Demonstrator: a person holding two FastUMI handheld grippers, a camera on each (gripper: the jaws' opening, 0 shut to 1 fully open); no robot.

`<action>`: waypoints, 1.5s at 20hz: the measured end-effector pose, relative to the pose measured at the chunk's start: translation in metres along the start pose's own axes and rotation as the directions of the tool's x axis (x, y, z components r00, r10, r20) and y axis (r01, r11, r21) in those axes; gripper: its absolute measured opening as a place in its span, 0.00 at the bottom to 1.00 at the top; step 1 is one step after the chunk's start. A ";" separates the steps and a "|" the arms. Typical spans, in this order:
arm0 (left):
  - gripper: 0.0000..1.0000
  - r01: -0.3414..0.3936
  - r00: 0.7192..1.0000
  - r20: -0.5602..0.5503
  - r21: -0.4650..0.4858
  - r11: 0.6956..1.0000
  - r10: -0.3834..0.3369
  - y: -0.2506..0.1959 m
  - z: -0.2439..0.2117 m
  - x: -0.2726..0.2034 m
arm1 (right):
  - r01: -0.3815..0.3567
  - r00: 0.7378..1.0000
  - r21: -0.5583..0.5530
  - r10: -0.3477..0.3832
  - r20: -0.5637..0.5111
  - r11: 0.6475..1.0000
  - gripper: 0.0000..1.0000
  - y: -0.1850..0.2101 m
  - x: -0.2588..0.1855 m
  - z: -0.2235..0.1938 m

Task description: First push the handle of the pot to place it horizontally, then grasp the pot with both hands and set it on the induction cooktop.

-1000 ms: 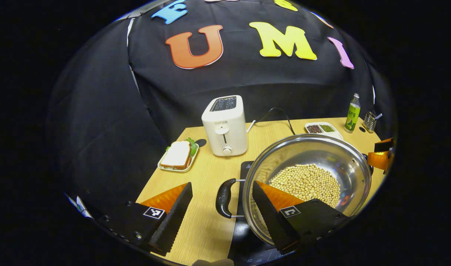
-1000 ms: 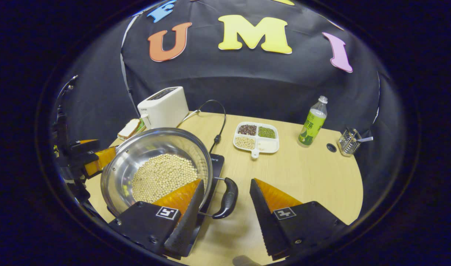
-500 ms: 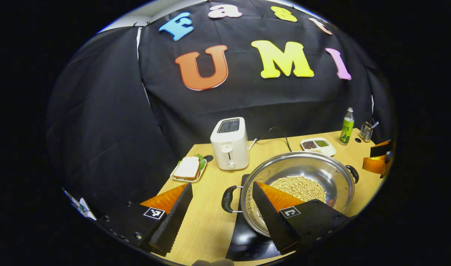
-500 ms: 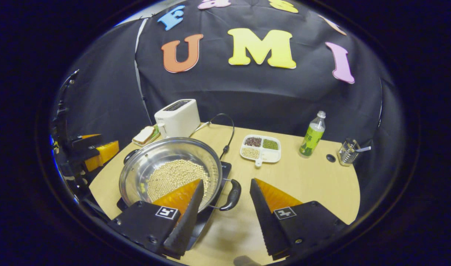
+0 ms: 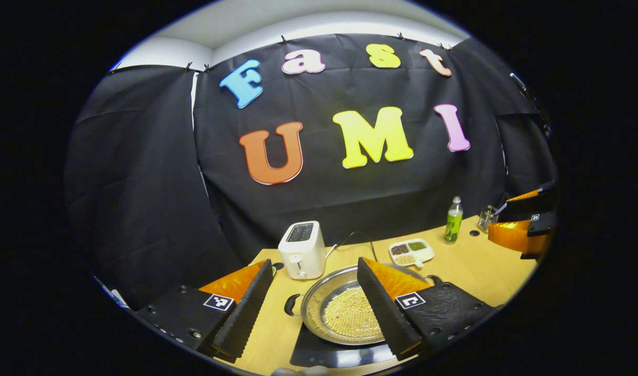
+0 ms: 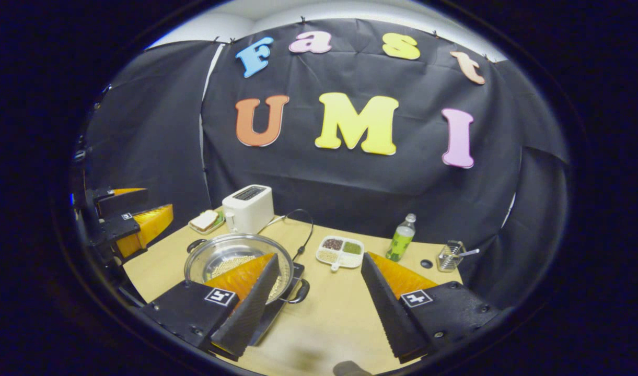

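The pot sits on the induction cooktop near the front of the wooden table, beans spread across its bottom, one black handle out to one side and the other handle opposite. The left gripper hangs above it, jaws wide apart, holding nothing. The right gripper hovers off to the pot's side, jaws apart and empty too. Behind the pot stands a white toaster, with a sandwich plate beside it. A divided dish, a green bottle and a small wire holder sit further along the table.
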State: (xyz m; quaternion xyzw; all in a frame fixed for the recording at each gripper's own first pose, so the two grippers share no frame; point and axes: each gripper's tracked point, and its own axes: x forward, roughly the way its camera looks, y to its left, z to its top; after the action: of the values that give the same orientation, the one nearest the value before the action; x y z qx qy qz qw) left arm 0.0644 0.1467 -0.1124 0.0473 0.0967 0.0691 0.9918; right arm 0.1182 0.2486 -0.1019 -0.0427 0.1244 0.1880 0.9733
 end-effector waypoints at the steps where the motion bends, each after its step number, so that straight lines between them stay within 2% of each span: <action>1: 0.96 0.008 1.000 0.020 -0.004 1.000 -0.008 -0.008 0.010 -0.009 | 0.008 1.000 0.016 -0.008 0.019 1.000 1.00 -0.007 -0.012 0.008; 5: 0.96 0.031 0.995 0.092 -0.016 0.999 -0.030 -0.046 0.057 -0.035 | 0.037 0.995 0.063 -0.043 0.087 0.997 1.00 -0.050 -0.059 0.036; 10: 0.96 0.056 0.987 0.155 -0.050 0.997 -0.047 -0.098 0.101 -0.060 | 0.094 0.980 0.097 -0.109 0.166 0.991 1.00 -0.124 -0.115 0.059; 14: 0.96 0.058 0.981 0.187 -0.026 0.998 -0.053 -0.136 0.122 -0.084 | 0.151 0.961 0.106 -0.171 0.217 0.983 1.00 -0.180 -0.155 0.066; 18: 0.96 0.061 0.975 0.217 -0.034 0.998 -0.052 -0.169 0.142 -0.101 | 0.163 0.948 0.153 -0.198 0.250 0.975 1.00 -0.220 -0.188 0.066; 24: 0.96 0.056 0.968 0.247 -0.059 0.997 -0.040 -0.202 0.166 -0.130 | 0.184 0.928 0.170 -0.228 0.293 0.968 1.00 -0.256 -0.224 0.068; 30: 0.96 0.048 0.966 0.257 -0.073 0.996 -0.028 -0.214 0.176 -0.144 | 0.172 0.925 0.148 -0.211 0.315 0.974 1.00 -0.266 -0.242 0.072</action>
State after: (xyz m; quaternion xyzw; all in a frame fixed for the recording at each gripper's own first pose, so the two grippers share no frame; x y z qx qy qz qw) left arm -0.0129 -0.0991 0.0636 0.0150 -0.0339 0.0472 0.9982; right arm 0.0173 -0.0738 0.0399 0.0346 -0.0336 0.0888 0.9949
